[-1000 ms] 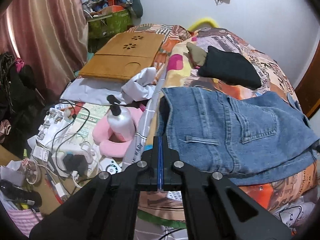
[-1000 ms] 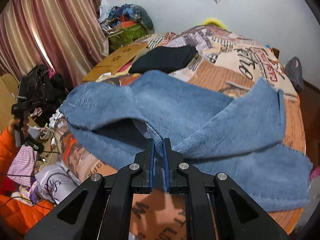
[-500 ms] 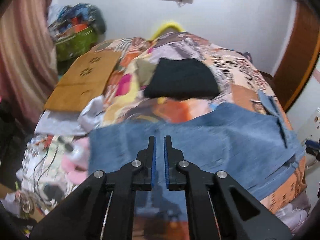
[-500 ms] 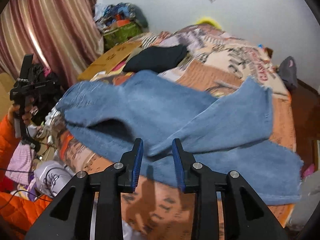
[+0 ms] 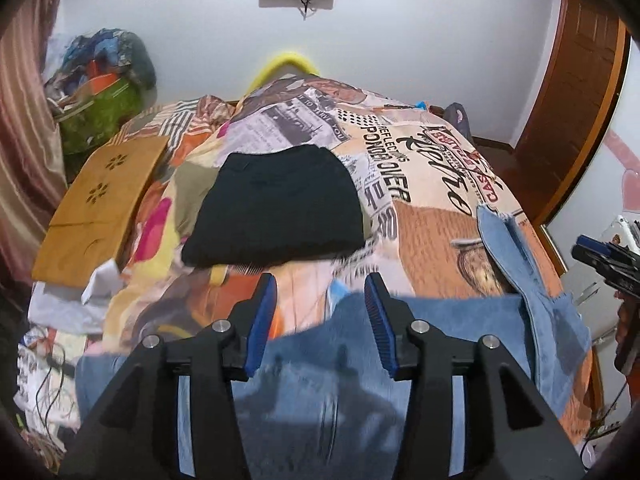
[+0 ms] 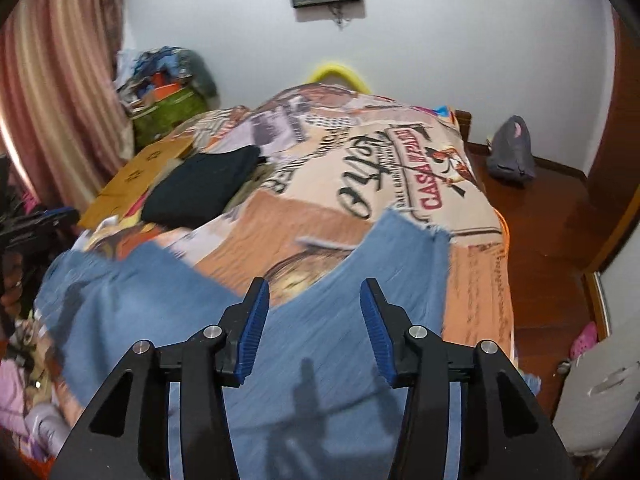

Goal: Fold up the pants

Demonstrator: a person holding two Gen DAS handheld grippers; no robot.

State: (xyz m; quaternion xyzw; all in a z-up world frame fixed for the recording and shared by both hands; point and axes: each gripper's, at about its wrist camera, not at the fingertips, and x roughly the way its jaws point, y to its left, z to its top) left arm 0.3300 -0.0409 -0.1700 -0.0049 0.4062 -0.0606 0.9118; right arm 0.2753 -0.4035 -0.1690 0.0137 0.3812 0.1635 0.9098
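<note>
Blue denim pants (image 5: 420, 344) lie spread on the near part of the patterned bedspread (image 5: 432, 168), one leg end (image 5: 504, 240) reaching toward the far right. My left gripper (image 5: 320, 308) is open and empty above the near edge of the pants. In the right wrist view the same pants (image 6: 320, 320) lie under my right gripper (image 6: 314, 312), which is open and empty, with a frayed leg end (image 6: 412, 236) beyond it. The right gripper also shows at the right edge of the left wrist view (image 5: 604, 256).
A folded black garment (image 5: 276, 208) lies on the bed beyond the pants. A wooden lap tray (image 5: 100, 196) sits at the bed's left side. Clutter and cables (image 5: 44, 364) fill the floor at left. A wooden door (image 5: 572, 92) stands at right.
Both grippers have let go of the denim and opened. Both have lifted and swung to face the far wall, and the pants now lie flat on the bed.
</note>
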